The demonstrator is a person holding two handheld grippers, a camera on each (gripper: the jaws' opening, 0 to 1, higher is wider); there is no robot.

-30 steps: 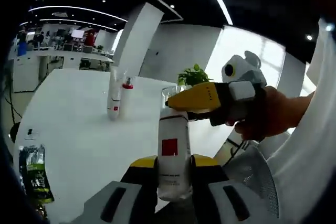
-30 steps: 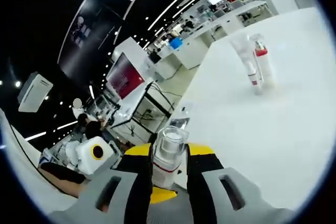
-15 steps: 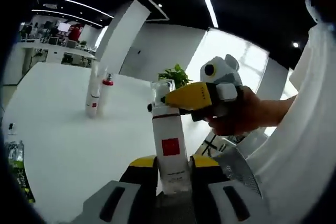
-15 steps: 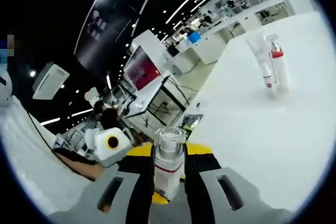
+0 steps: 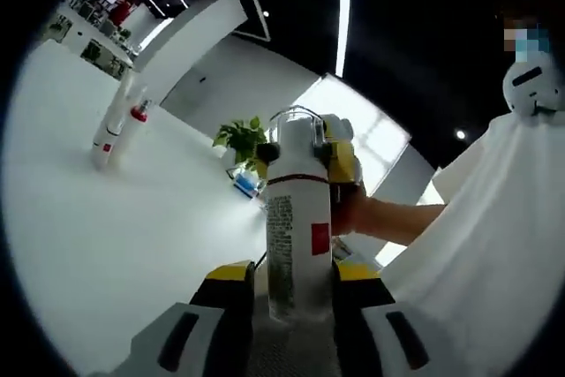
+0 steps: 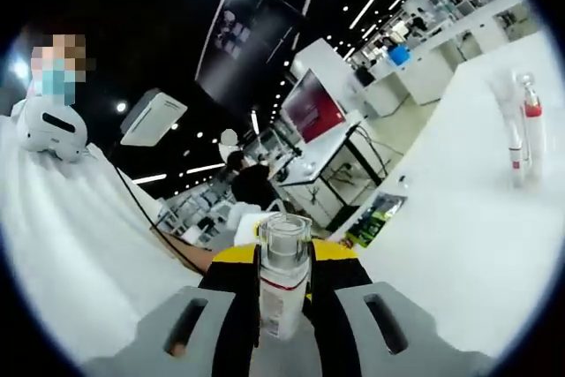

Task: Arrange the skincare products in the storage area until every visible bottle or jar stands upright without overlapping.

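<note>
Both my grippers clamp one white bottle (image 5: 298,218): left gripper (image 5: 291,293) at its base, right gripper (image 6: 282,284) under its clear cap. Right gripper view adds a green packet (image 6: 375,216); left gripper view, a plant (image 5: 240,139). Two bottles (image 5: 116,121) stand far across the table (image 5: 106,236).

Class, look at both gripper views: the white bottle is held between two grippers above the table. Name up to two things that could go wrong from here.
1. The white bottle is clamped low by the left gripper and at its clear cap by the right gripper; uneven pulling could loosen the cap or twist the bottle.
2. It hangs above the white table; a slip might drop it, possibly toward the two standing bottles.
</note>
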